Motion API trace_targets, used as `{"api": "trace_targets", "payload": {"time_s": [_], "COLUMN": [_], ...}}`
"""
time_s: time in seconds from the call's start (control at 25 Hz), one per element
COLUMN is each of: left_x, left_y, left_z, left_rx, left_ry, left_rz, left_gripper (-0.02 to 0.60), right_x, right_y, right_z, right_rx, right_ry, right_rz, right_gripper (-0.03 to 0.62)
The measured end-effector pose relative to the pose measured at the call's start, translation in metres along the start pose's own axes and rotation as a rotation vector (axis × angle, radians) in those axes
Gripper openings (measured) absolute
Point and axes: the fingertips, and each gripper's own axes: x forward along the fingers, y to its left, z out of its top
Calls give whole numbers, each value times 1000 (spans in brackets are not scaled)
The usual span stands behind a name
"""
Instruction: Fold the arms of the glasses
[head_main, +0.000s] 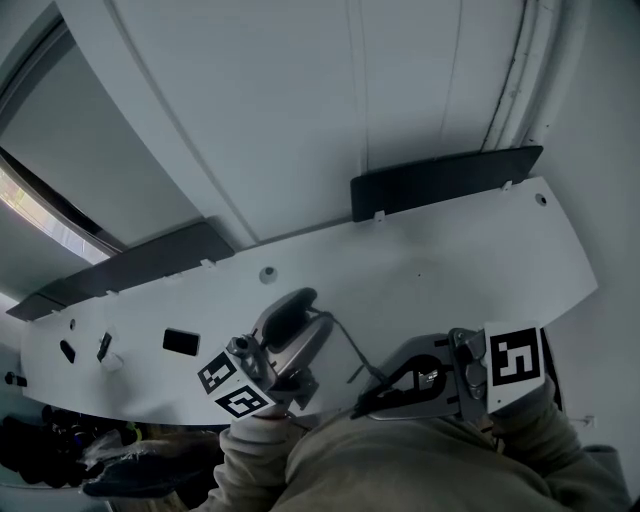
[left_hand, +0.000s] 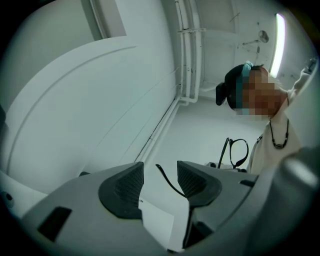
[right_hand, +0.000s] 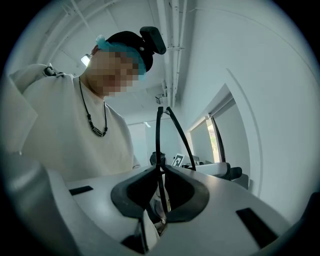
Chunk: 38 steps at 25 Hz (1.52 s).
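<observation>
My right tongs (right_hand: 161, 172) are almost closed, clamped on a thin black part of the glasses (right_hand: 158, 135), whose slim bars rise straight out from between the pads. My left tongs (left_hand: 160, 180) stand wide apart and grip nothing. The curved tip of one arm (left_hand: 168, 181) hangs between the pads, closer to the right-hand one, and I can't tell whether it touches it. Past that jaw, a lens rim (left_hand: 247, 150) stands upright. From the head view, both tongs sit low and close to me, the left (head_main: 300, 302) pointing away and the right (head_main: 362, 406) pointing across, with the glasses between them over the white desk (head_main: 450, 260).
</observation>
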Motion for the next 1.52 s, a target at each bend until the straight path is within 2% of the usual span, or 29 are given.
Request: {"api": "trace_targets", "payload": {"time_s": [0.08, 0.2, 0.24, 0.28, 0.32, 0.36, 0.6, 0.92, 1.52], "left_x": [2, 3, 2, 0, -2, -3, -8, -8, -5], "left_y": [-5, -14, -18, -21, -23, -24, -30, -37, -61], "left_z": [3, 3, 4, 7, 10, 13, 27, 33, 31], "left_rx": [-13, 11, 13, 11, 10, 11, 15, 70, 148], "left_ry": [-1, 27, 31, 28, 22, 17, 9, 38, 108], "left_rz": [-37, -73, -94, -118, -134, -143, -185, -191, -268], "left_gripper": [212, 198, 163, 96, 54, 41, 21, 18, 18], "right_x": [1, 4, 5, 6, 6, 7, 8, 12, 11], "right_y": [2, 8, 9, 11, 12, 12, 11, 11, 11], "right_z": [1, 4, 5, 5, 5, 5, 4, 3, -9], "right_rx": [3, -2, -2, -3, -5, -6, -11, 2, 57], "right_ry": [-4, -11, -11, -10, -8, -7, 10, 17, 66], "right_rz": [14, 34, 41, 47, 52, 53, 58, 64, 55], "right_gripper": [58, 58, 58, 58, 58, 58, 58, 58, 58]}}
